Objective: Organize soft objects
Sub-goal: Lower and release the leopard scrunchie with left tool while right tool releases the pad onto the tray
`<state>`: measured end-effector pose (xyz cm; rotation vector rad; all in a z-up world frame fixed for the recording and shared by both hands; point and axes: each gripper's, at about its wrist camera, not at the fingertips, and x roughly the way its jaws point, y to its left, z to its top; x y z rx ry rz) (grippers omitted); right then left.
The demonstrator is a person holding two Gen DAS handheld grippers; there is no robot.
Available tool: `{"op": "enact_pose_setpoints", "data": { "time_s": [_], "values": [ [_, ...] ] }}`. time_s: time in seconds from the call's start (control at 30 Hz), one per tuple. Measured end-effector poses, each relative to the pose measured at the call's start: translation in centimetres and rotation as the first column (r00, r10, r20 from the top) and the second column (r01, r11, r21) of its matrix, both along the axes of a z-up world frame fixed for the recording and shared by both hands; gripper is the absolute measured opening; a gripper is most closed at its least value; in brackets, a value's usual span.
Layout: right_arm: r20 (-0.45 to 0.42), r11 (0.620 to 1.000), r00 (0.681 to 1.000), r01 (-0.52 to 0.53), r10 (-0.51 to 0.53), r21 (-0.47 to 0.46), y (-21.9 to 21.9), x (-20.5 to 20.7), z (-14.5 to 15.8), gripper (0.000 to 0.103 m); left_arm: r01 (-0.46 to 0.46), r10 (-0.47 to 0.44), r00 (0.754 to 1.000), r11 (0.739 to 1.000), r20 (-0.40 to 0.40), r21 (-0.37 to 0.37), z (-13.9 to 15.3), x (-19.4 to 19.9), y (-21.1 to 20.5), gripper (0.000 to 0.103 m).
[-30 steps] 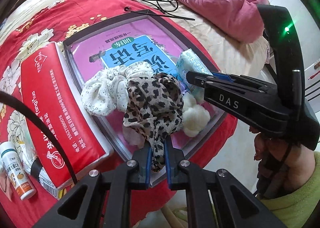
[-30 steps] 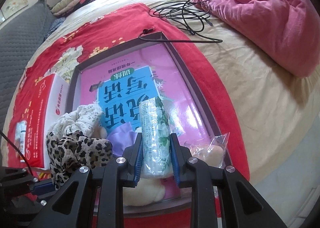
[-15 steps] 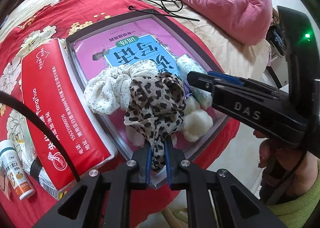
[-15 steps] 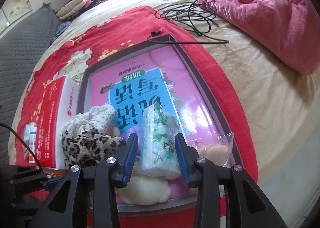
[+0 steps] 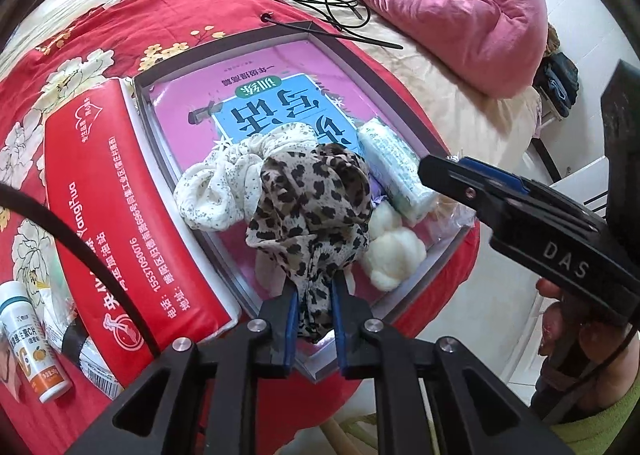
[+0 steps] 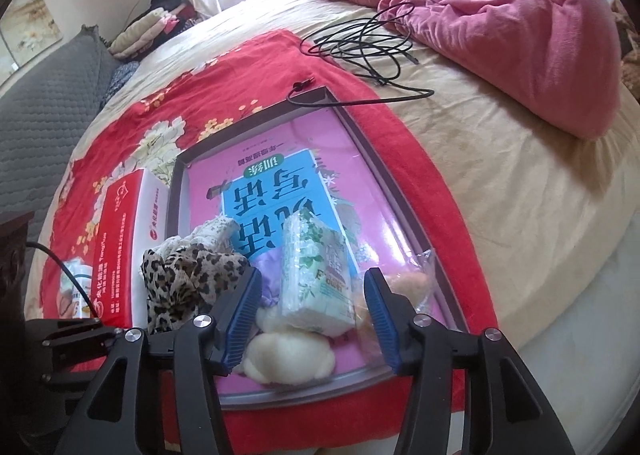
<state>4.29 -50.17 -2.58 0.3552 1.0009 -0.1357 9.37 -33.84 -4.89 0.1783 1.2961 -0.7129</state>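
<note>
A grey-rimmed tray with a pink book inside lies on a red floral cloth. My left gripper is shut on a leopard-print scrunchie held over the tray's near edge. A white speckled scrunchie lies beside it. My right gripper is open, its jaws either side of a tissue pack resting in the tray. White fluffy balls lie at the tray's near corner.
A red box sits left of the tray. A small bottle lies at the far left. A black cable and pink quilt lie beyond. A clear bag is in the tray's right corner.
My right gripper opened, let go of the tissue pack and pulled back; the pack now rests in the tray. My left gripper kept its hold on the leopard scrunchie.
</note>
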Motion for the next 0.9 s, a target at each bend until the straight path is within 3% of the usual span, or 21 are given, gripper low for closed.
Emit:
{"op": "enact_pose_setpoints", "data": {
  "time_s": [0.2, 0.53, 0.6, 0.9],
  "values": [
    [0.006, 1.000, 1.000, 0.013, -0.013, 0.003, -0.3, -0.5, 0.3, 0.055, -0.009, 0.009, 1.000, 1.000, 0.009, -0.012, 0.6, 0.3, 0.2, 0.029],
    [0.027, 1.000, 0.999, 0.030, -0.030, 0.003, -0.8, -1.0, 1.2, 0.055, -0.032, 0.032, 0.999, 0.999, 0.037, -0.010, 1.4, 0.8, 0.8, 0.041],
    [0.030, 0.999, 0.999, 0.033, -0.033, 0.005, -0.9, -1.1, 1.3, 0.055, -0.030, 0.030, 0.998, 1.000, 0.049, -0.003, 1.6, 0.7, 0.8, 0.047],
    [0.033, 0.999, 0.999, 0.040, -0.040, 0.001, -1.1, -1.3, 1.6, 0.055, -0.016, 0.016, 0.996, 1.000, 0.088, 0.002, 2.4, 0.2, 1.0, 0.049]
  ]
}}
